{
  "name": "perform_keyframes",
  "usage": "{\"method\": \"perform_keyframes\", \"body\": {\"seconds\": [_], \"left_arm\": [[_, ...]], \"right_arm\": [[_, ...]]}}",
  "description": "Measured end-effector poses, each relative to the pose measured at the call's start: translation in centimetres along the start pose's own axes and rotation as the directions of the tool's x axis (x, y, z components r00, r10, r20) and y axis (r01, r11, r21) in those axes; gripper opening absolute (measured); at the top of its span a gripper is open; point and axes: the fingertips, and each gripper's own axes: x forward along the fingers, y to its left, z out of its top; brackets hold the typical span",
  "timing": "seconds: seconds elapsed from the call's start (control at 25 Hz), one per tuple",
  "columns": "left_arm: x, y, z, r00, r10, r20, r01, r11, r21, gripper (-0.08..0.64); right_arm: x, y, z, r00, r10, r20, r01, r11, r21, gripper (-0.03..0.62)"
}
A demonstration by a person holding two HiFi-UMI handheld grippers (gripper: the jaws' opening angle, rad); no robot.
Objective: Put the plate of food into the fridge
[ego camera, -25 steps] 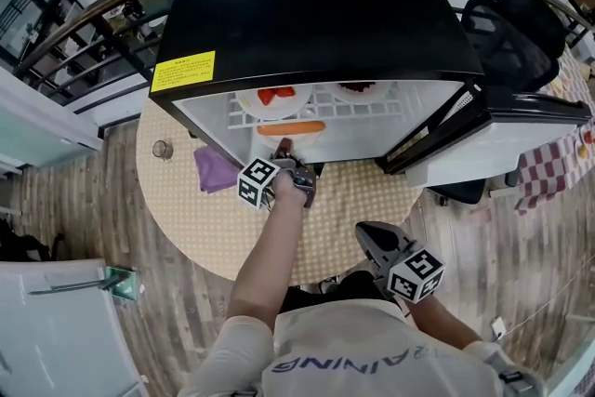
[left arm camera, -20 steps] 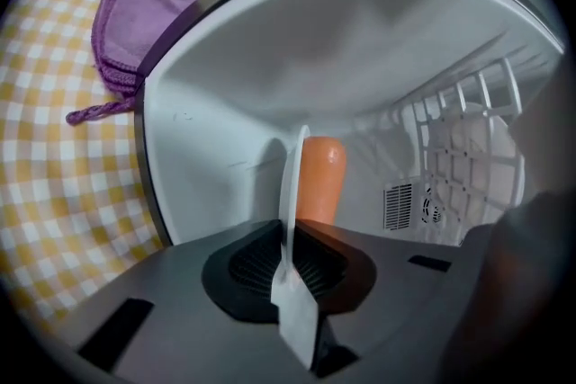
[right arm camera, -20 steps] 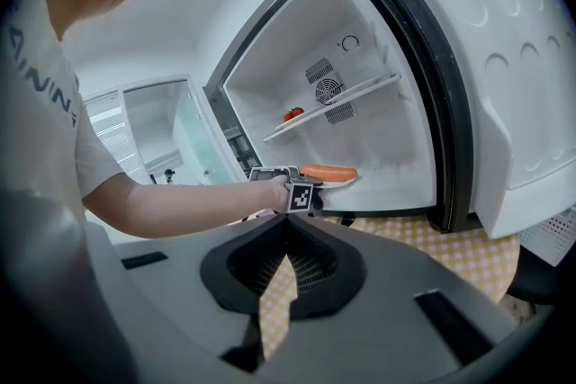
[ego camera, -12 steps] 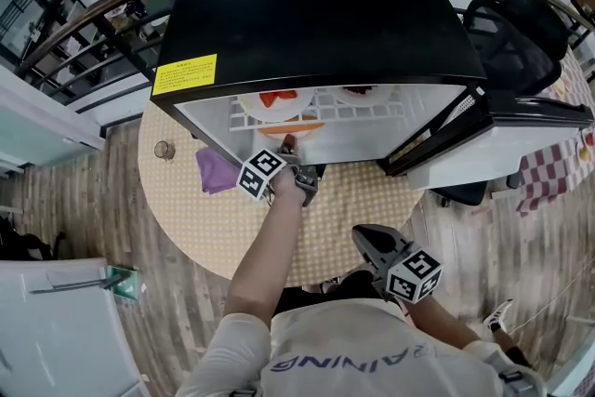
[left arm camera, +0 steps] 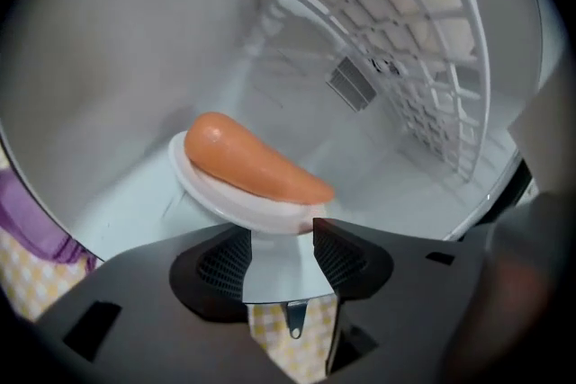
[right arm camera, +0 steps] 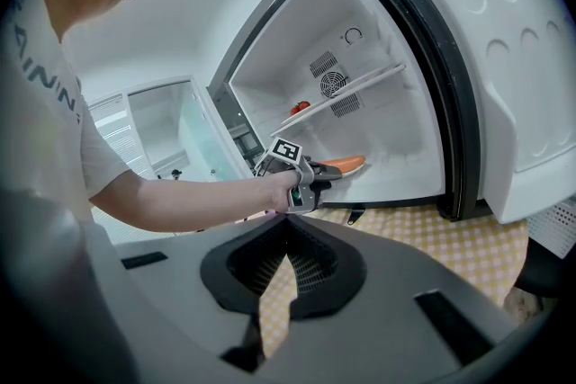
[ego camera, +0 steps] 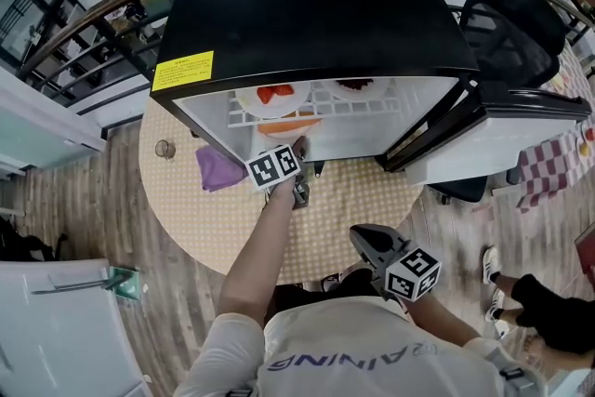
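Since a second ago my left tool has rolled, so its marker cube now faces more upward. Its jaws are opening: the pads stand apart and clear of the round white plate, whose near rim sits just at their tips. The plate rests on the white floor of the black-topped fridge, under the white wire shelf, and carries a long orange sausage-like piece of food. My right tool hangs well back over the round yellow-checked bench, closed and empty. A person's dark-clad leg has come in at lower right.
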Motion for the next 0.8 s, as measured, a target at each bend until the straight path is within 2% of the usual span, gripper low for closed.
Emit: {"method": "perform_keyframes", "body": {"seconds": [0.12, 0.24, 0.28, 0.36, 0.44, 0.64, 0.8], "left_arm": [[-0.1, -0.1, -0.9, 0.995, 0.051, -0.084, -0.036, 0.985, 0.166, 0.209], [-0.5, 0.4, -1.7, 0.98, 0.13, -0.148, -0.087, 0.959, 0.269, 0.207], [-0.7, 0.8, -2.0, 0.974, 0.156, -0.163, -0.105, 0.953, 0.283, 0.188], [-1.3, 1.6, -2.2, 0.966, 0.194, -0.17, -0.141, 0.949, 0.281, 0.079], [-2.1, 2.2, -2.1, 0.968, 0.204, -0.15, -0.159, 0.951, 0.263, 0.028], [-5.2, 1.4, -1.8, 0.985, 0.147, -0.094, -0.117, 0.956, 0.269, 0.011], [-9.0, -0.9, -1.6, 0.999, 0.008, -0.033, 0.002, 0.952, 0.305, 0.009]], "right_arm": [[-0.1, 0.1, -0.2, 1.0, 0.003, 0.001, -0.003, 1.0, 0.001, 0.02], [-0.1, 0.3, -0.2, 1.0, 0.004, 0.006, -0.004, 1.0, 0.002, 0.02], [-0.2, 0.3, -0.2, 1.0, 0.004, 0.007, -0.004, 1.0, 0.002, 0.02], [-0.3, 0.5, -0.2, 1.0, 0.006, 0.01, -0.006, 1.0, 0.002, 0.02], [-0.4, 0.7, -0.2, 1.0, 0.006, 0.016, -0.006, 1.0, 0.002, 0.02], [-0.4, 1.1, 0.4, 0.999, -0.014, 0.05, 0.014, 1.0, -0.011, 0.02], [-0.4, 0.9, 1.6, 0.995, -0.042, 0.092, 0.044, 0.999, -0.026, 0.02]]}}
